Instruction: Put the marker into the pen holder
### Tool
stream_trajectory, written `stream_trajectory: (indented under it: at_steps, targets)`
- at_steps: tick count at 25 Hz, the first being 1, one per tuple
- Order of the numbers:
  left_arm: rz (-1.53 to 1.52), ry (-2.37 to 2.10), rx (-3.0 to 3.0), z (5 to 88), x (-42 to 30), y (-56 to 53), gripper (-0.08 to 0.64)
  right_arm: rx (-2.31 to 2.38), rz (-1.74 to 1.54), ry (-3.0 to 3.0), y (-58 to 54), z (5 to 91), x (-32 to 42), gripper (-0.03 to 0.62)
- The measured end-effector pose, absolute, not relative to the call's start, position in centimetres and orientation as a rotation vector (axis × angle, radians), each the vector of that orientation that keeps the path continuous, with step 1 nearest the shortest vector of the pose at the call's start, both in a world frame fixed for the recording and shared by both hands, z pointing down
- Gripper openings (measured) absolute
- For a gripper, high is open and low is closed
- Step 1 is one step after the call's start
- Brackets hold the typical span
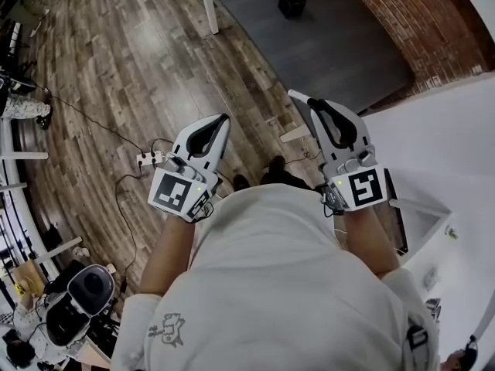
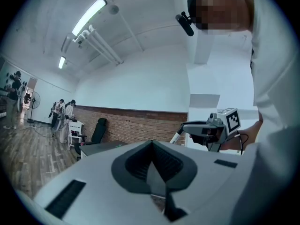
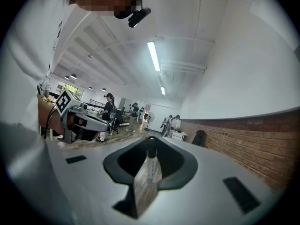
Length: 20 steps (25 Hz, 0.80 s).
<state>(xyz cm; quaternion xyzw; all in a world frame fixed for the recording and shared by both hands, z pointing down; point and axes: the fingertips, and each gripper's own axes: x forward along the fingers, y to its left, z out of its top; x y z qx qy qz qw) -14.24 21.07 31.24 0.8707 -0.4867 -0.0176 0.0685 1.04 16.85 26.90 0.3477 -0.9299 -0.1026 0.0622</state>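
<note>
Head view: The left gripper (image 1: 223, 120) and right gripper (image 1: 303, 99) are held side by side in front of the person's torso, above a wooden floor (image 1: 116, 68). The white barrel of the marker (image 1: 295, 134) projects from the right jaws towards the left gripper. A white surface (image 1: 456, 145) lies to the outer side of the right jaws.

Left gripper view: The left jaws are drawn together to a thin slit and nothing sits between them. The right gripper (image 2: 187, 125) appears beyond and to the right of the jaw tips, with the marker (image 2: 178, 135) slanting down from it. A brick wall (image 2: 136, 125) runs behind the jaw tips.

Right gripper view: The right jaws are closed on the marker (image 3: 151, 165), which stands upright in the gap near the jaw tips, black cap uppermost and white barrel below. The left gripper (image 3: 101, 123) shows to the left of the jaws.
</note>
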Motion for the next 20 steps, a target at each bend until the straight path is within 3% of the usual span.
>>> stream_trajectory:
  at_steps: [20]
  targets:
    - [0.030, -1.478, 2.619, 32.2, -14.6, 8.0, 0.011, 1.048, -0.286, -2.840, 2.8, 28.7, 1.0, 0.071]
